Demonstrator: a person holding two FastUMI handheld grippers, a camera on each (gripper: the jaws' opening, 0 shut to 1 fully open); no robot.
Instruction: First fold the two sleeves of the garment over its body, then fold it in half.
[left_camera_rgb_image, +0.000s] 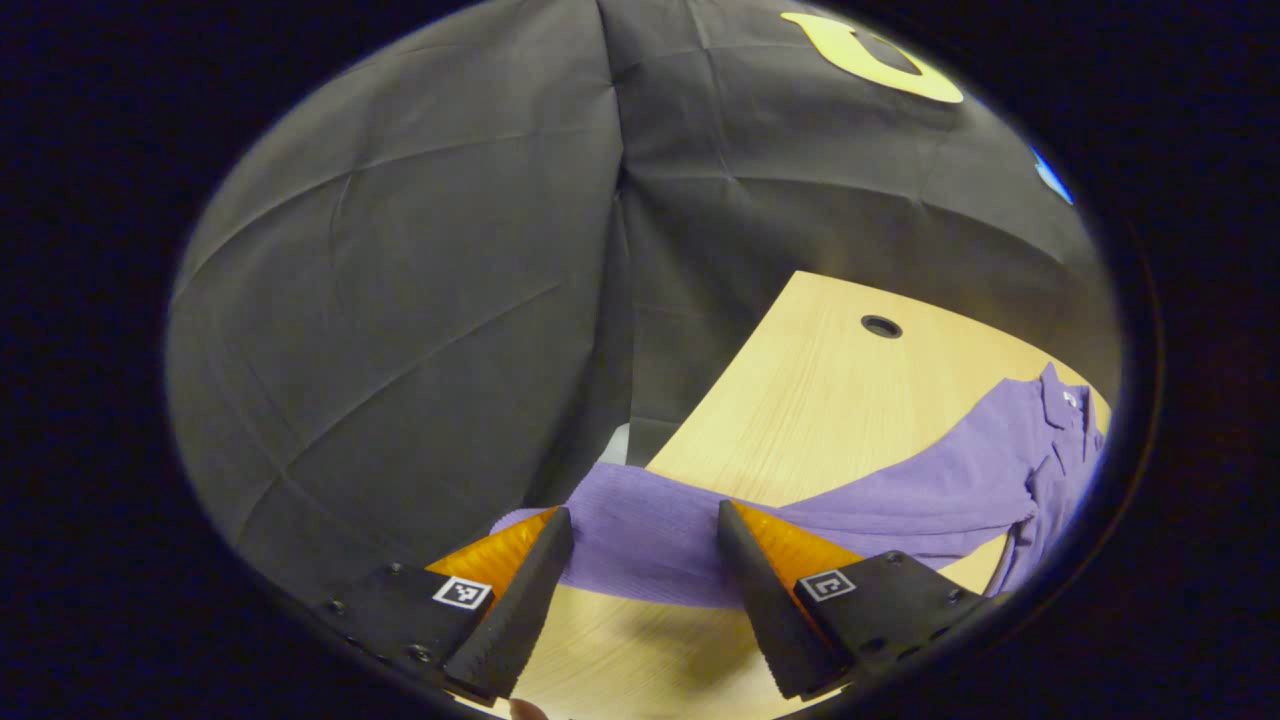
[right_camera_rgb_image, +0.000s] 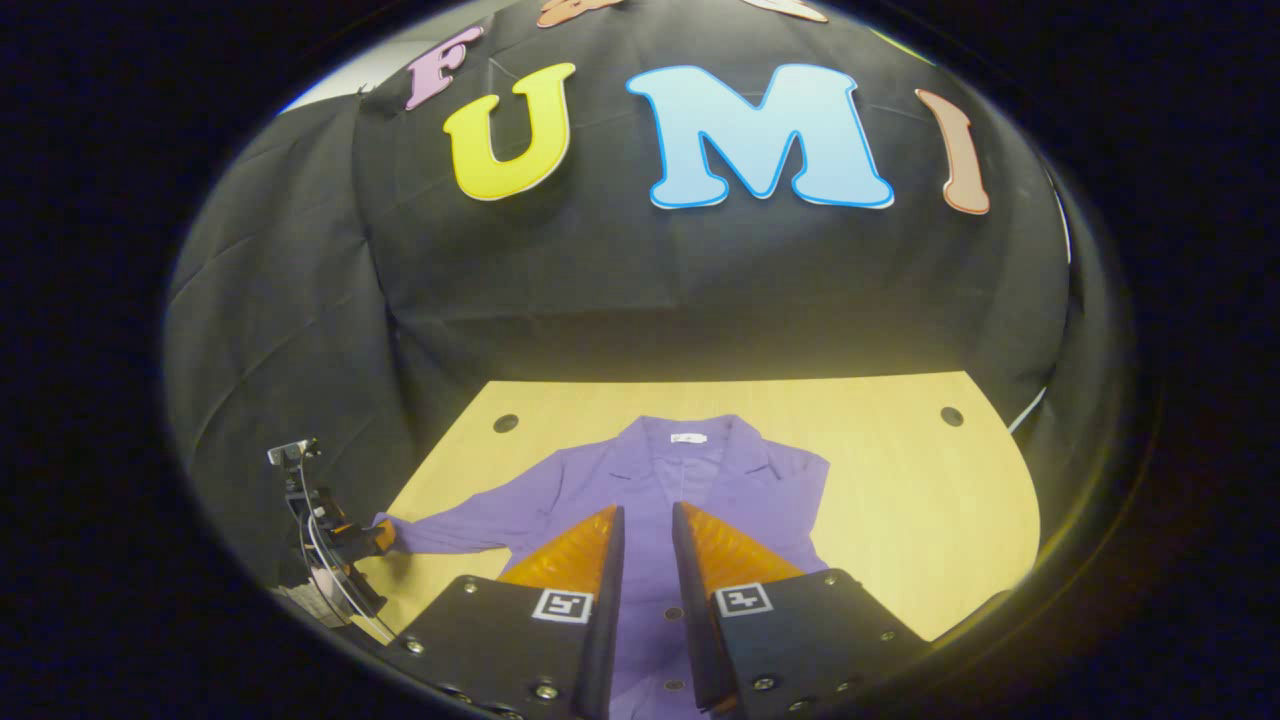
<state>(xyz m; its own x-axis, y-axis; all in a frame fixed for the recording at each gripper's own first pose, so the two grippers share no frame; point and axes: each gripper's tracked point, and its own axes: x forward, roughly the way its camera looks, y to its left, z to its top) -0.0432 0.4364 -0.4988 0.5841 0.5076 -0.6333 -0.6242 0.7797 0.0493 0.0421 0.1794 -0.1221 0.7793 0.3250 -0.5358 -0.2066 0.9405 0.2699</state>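
A purple button-front garment lies flat on the wooden table, collar toward the wall. Its left sleeve stretches out to the table's left edge, while its right side ends in a straight edge. My left gripper is open, and the sleeve's cuff end lies across just beyond its fingertips and droops over the table edge. From the right gripper view the left gripper sits at that cuff. My right gripper hovers over the garment's front, its fingers drawn together to a narrow slit with nothing in it.
The table has a round cable hole near its far corner; two such holes flank the collar. Black cloth walls close in on the back and left. Bare wood lies right of the garment.
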